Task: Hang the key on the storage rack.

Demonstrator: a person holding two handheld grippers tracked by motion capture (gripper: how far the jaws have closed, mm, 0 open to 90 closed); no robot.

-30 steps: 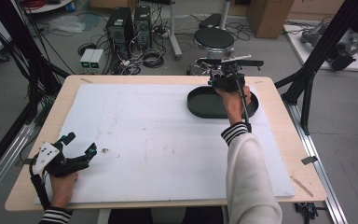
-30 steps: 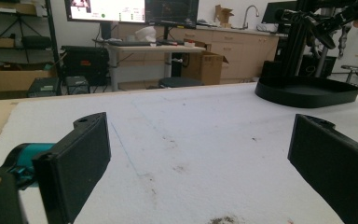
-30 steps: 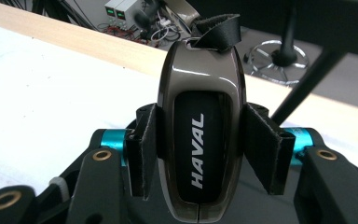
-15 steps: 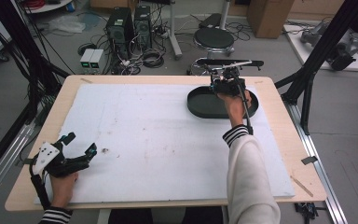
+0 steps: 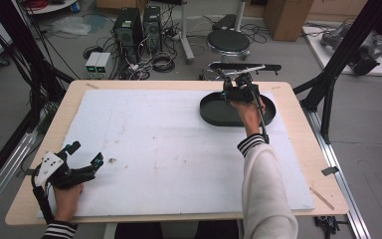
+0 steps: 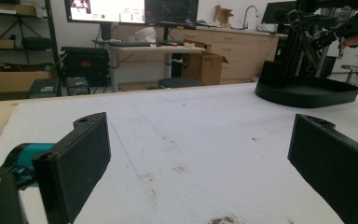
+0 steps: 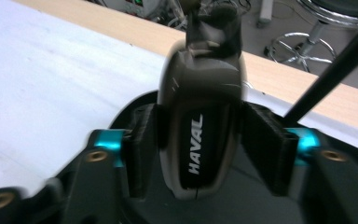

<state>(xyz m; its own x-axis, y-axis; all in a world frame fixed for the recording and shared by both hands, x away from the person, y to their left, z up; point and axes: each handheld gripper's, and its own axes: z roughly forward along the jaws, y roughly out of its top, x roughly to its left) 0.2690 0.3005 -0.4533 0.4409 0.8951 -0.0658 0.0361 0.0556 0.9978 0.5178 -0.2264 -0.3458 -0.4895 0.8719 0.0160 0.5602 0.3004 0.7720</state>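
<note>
- Though blurred in the right gripper view, the key fob (image 7: pixel 200 121) marked HAVAL stands between the right tongs (image 7: pixel 200 154) – jaws have just been opening, a gap on its right side.
- It hangs over the black tray (image 5: pixel 214 112) at the bench's (image 5: pixel 298 149) far right; the tray's contents are hidden.
- Left tongs (image 5: pixel 87 157) – wide open, empty, near the front left corner.

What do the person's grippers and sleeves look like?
Each gripper has two flat black jaws on shiny teal mounts with brass-coloured screws. The left gripper carries a pale grey three-cornered plate on top. A black cable trails from the right gripper along the arm. The right sleeve is cream-white with a black-and-white striped cuff; the left cuff is striped too.
</note>
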